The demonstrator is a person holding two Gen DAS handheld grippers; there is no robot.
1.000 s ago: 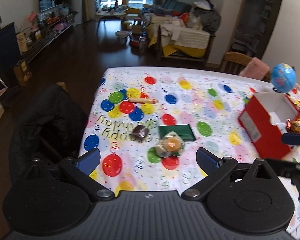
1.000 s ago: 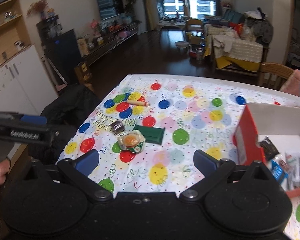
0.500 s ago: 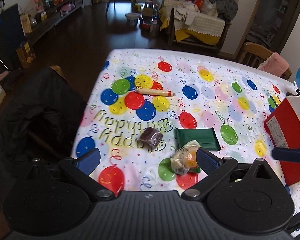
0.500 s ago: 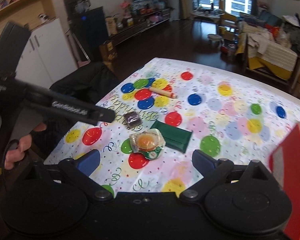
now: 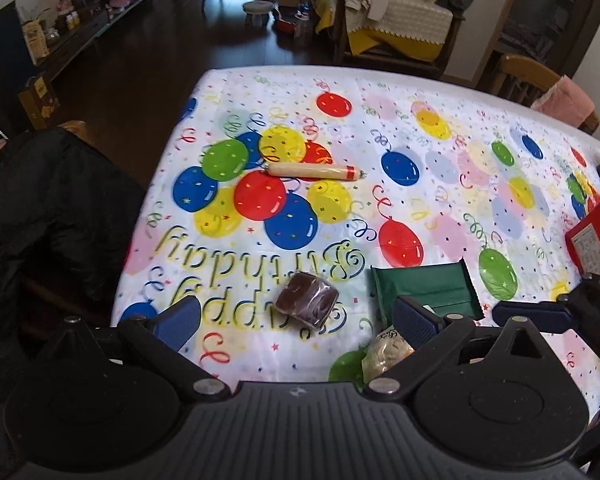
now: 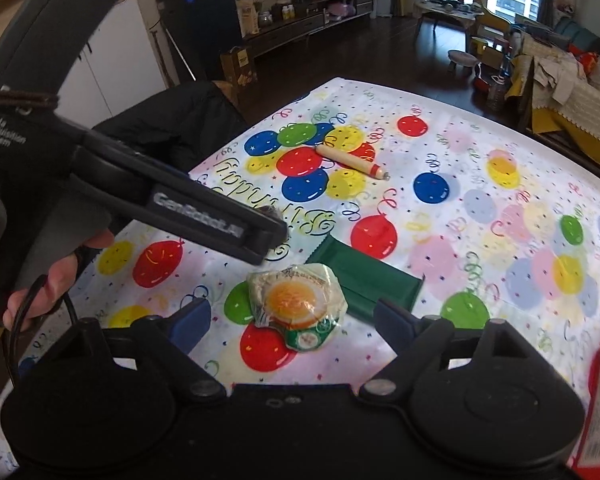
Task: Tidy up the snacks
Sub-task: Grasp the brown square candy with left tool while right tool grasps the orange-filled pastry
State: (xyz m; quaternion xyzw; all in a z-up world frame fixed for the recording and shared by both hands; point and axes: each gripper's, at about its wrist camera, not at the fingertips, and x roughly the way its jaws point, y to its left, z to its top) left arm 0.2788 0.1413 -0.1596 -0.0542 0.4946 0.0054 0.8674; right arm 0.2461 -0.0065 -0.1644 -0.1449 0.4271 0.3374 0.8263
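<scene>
Four snacks lie loose on the surface (image 5: 440, 128), which is covered with a white plastic cloth printed with coloured balloons. None of them is in a grip. Farthest off is a long tan sausage stick with a red end (image 5: 314, 171), on the balloon cluster. Nearer are a small dark brown cake in clear wrap (image 5: 307, 299), a flat dark green foil packet (image 5: 426, 287), and a round crinkled clear-wrapped pastry with an orange centre (image 6: 296, 303) that touches the green packet's near edge.

A red cardboard box (image 5: 598, 236) stands at the right edge of the surface. Only its outer wall shows here, so what it holds cannot be told. I judge it to be where the snacks belong, which would leave all four loose pieces to collect.

The left tongs (image 5: 296, 320) are spread wide and empty, and the brown cake lies just ahead of them, between the lines of the two fingers. The right tongs (image 6: 290, 322) are also spread, though their jaws have just been closing a little. The orange-centred pastry sits between the pads, and neither pad presses on it yet.

Both pairs seem set for a pick, the left on the cake and the right on the pastry. The sausage stick and the green packet are untouched.
</scene>
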